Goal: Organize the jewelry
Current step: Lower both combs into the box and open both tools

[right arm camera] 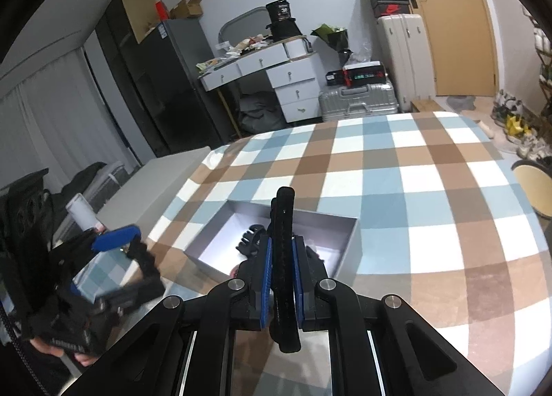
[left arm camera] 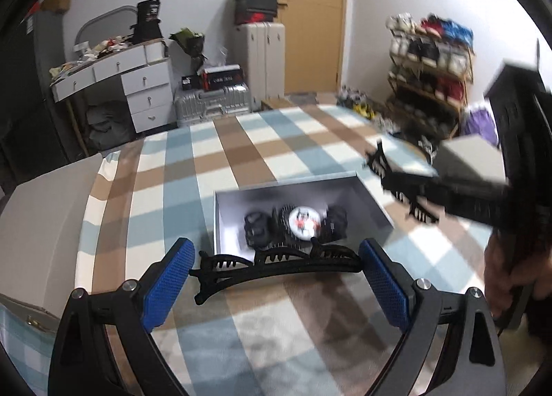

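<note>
An open grey box [left arm camera: 374, 204] sits on the checked cloth and holds dark hair accessories and a round white and red piece [left arm camera: 305, 221]. My left gripper [left arm camera: 276, 278] is wide, with a black toothed hair clip [left arm camera: 276, 263] spanning between its blue pads [left arm camera: 169, 283] just in front of the box; whether it is gripped is unclear. My right gripper [right arm camera: 282, 264] is shut on another black hair clip [right arm camera: 284, 258], held edge-on above the box [right arm camera: 345, 251]. That clip also shows blurred at the right of the left wrist view [left arm camera: 410, 189].
The checked blue, brown and white cloth [right arm camera: 414, 195] covers the table. A pale flat box [left arm camera: 45, 223] lies at the table's left edge. A white desk, suitcases and shoe racks stand beyond the table.
</note>
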The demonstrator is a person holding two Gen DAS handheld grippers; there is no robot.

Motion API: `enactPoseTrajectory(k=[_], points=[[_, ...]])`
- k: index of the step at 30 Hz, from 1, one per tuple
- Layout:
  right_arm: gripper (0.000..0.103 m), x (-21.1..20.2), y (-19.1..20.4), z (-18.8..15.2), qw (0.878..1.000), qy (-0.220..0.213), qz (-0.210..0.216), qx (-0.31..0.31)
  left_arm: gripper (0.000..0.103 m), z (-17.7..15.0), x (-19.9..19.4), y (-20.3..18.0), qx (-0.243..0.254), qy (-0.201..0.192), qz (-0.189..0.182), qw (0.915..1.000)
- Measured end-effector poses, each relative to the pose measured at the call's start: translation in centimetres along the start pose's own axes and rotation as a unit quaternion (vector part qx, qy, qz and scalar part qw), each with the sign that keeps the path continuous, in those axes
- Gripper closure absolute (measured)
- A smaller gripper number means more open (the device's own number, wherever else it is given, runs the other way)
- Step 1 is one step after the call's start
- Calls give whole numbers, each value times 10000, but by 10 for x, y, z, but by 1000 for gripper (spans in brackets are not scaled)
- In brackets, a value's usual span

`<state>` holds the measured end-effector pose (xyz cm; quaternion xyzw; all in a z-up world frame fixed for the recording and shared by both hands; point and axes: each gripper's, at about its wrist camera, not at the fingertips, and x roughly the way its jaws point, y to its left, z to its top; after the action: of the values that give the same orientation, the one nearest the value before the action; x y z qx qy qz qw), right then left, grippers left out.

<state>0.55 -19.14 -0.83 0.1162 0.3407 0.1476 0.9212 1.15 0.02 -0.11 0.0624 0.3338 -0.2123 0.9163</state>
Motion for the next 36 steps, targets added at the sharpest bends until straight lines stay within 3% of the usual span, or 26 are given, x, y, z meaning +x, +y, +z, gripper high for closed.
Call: enactPoseTrajectory(k=[3, 8, 12, 18, 23, 31, 36], points=[[92, -2, -4, 4, 9990, -42, 324, 289, 10, 5, 3, 6, -233, -129, -57, 9996], [92, -7, 10, 14, 9981, -291, 514, -199, 10, 17, 10, 17, -613, -250, -395, 9970], [92, 14, 6, 18, 9983, -83, 528, -224, 10, 22, 31, 23, -1028, 2, -759, 9918], [92, 41, -10, 20, 9978, 189, 621, 140, 10, 23, 50, 21, -1242, 268, -1010, 9867], [92, 49, -14, 18, 9970, 292, 673, 246, 10, 22, 47, 18, -1183, 289, -915, 9883], [92, 56, -18, 17, 9972, 342, 486, 455, 10, 16, 59, 36, -1688, 407, -985, 9799], [90, 54, -18, 16, 9977, 309, 403, 454, 10, 16, 55, 34, -1647, 405, -957, 9809]])
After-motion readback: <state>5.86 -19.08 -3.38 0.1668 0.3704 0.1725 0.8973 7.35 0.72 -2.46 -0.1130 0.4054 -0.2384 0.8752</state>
